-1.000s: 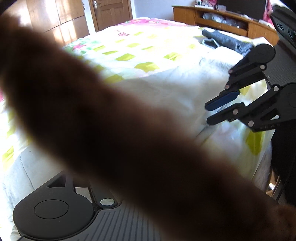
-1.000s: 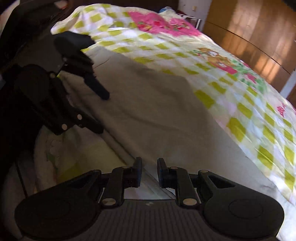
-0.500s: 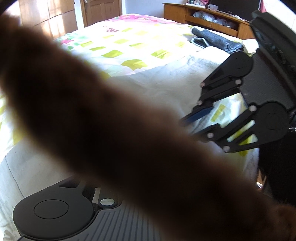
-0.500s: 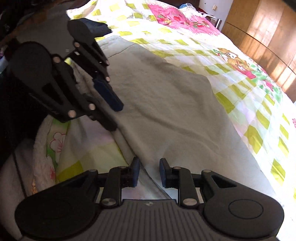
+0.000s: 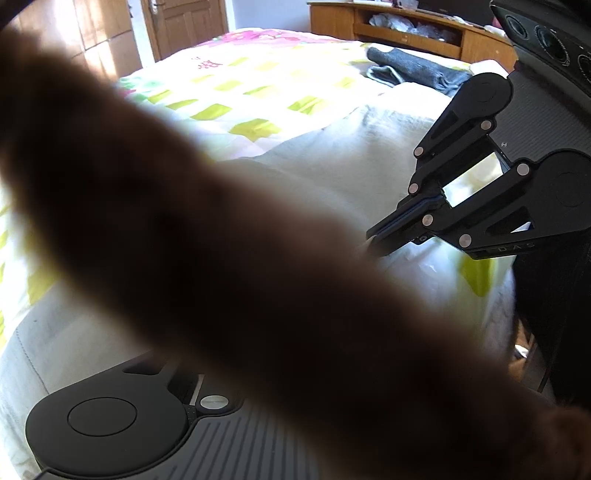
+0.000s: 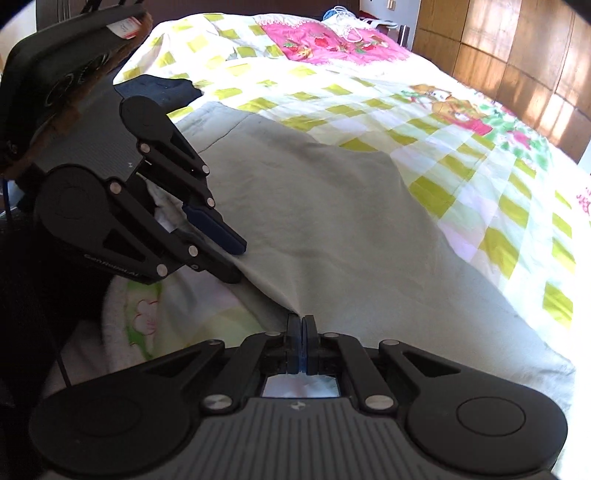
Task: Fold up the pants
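Observation:
Pale grey-green pants [image 6: 332, 221] lie spread on the bed, also seen in the left wrist view [image 5: 351, 166]. My right gripper [image 6: 301, 325] is at their near edge, jaws closing tight, pads pressed on a pinch of the cloth; the left wrist view shows it from the side [image 5: 371, 242]. My left gripper [image 6: 231, 262] is further left along the same edge, its jaws closing with the pants' edge caught between the blue pads. A blurred brown shape [image 5: 221, 240] right at the lens hides the left gripper's fingers in its own view.
A yellow-checked quilt [image 6: 443, 147] covers the bed. Folded grey clothes [image 5: 406, 70] and a dark garment [image 6: 159, 88] lie near the bed's side. Wooden wardrobe doors [image 6: 517, 55] and a wooden shelf unit [image 5: 406, 26] stand beyond the bed.
Both grippers' jaws have come together on the pants' near edge. The left gripper has lowered to the cloth edge in the right wrist view.

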`<control>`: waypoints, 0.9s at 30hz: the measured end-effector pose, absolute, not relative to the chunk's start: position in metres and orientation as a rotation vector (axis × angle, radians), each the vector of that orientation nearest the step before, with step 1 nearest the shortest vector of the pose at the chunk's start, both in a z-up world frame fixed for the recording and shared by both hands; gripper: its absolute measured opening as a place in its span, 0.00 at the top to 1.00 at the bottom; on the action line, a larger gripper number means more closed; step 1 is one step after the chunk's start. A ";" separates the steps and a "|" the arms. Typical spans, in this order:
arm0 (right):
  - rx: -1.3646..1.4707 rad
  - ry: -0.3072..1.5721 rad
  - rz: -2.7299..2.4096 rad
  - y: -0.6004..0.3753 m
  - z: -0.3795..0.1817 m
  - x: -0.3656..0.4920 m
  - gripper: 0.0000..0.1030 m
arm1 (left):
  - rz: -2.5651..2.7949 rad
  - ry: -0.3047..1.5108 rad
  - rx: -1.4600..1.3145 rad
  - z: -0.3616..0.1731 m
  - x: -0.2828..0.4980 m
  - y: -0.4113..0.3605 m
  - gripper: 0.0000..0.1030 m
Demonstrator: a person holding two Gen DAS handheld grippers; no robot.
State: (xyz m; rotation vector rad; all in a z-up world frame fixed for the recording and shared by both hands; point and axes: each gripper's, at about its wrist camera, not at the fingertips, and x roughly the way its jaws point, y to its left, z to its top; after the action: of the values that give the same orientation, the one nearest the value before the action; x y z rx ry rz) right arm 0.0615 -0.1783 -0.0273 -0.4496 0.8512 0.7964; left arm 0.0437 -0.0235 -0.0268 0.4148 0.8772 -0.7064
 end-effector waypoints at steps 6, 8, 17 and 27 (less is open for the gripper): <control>-0.522 0.833 0.790 -0.167 -0.033 0.059 0.81 | -0.676 0.925 0.437 -0.036 0.041 -0.021 0.80; -0.516 0.818 0.798 -0.169 -0.024 0.059 0.81 | -0.679 0.917 0.419 -0.028 0.038 -0.012 0.80; -0.579 0.734 0.917 -0.118 -0.020 0.053 0.78 | -0.511 0.947 0.433 -0.016 0.029 0.043 0.79; -0.630 0.683 1.007 -0.056 -0.032 0.049 0.65 | -0.404 0.963 0.456 -0.014 0.027 0.095 0.77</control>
State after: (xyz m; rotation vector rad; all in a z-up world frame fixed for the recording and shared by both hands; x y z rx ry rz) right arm 0.0487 -0.0557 -0.0315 -0.6299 0.6831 1.0073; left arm 0.0275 0.0945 -0.0142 0.4560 0.9634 -0.4038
